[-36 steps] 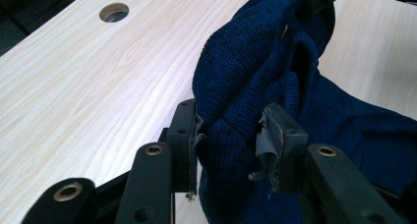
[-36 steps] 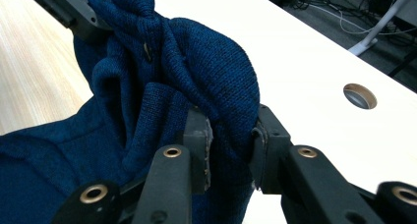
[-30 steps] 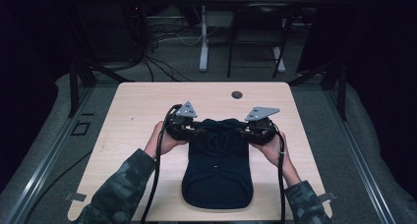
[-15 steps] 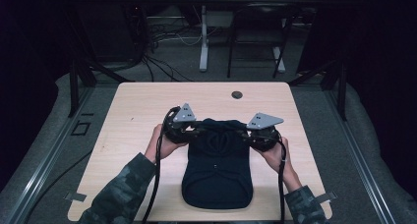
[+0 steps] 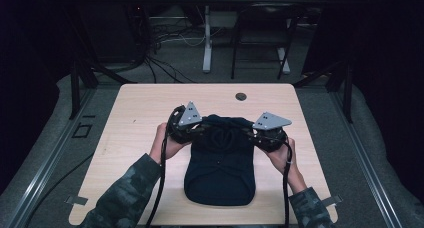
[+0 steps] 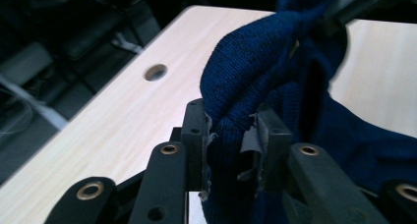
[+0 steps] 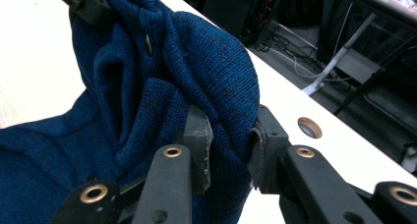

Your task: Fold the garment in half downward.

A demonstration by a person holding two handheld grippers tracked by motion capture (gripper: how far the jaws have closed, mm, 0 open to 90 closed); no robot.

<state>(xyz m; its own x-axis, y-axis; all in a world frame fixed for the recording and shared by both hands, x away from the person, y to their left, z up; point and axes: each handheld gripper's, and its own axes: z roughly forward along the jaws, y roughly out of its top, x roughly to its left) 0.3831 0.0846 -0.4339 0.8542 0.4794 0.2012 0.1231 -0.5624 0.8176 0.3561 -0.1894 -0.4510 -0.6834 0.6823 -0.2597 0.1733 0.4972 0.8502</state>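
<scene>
A dark blue knit garment (image 5: 220,173) lies folded on the pale wooden table (image 5: 135,113), its far end lifted and bunched between both grippers. My left gripper (image 5: 196,129) pinches the left side of that raised fold; in the left gripper view the knit (image 6: 255,71) is squeezed between the pads (image 6: 228,145). My right gripper (image 5: 252,133) pinches the right side; in the right gripper view the cloth (image 7: 196,62) bulges up between the pads (image 7: 231,148). The near part of the garment rests flat on the table.
A round cable hole (image 5: 241,96) sits near the table's far edge. Bare tabletop lies left and right of the garment. Beyond the table are cables (image 5: 165,38) on the floor and the legs of another desk (image 5: 207,43). Metal rails (image 5: 45,163) run along both sides.
Both grippers have drawn slightly toward the person with the garment's far end. The raised fold between them looks a little more bunched. The grips have not changed.
</scene>
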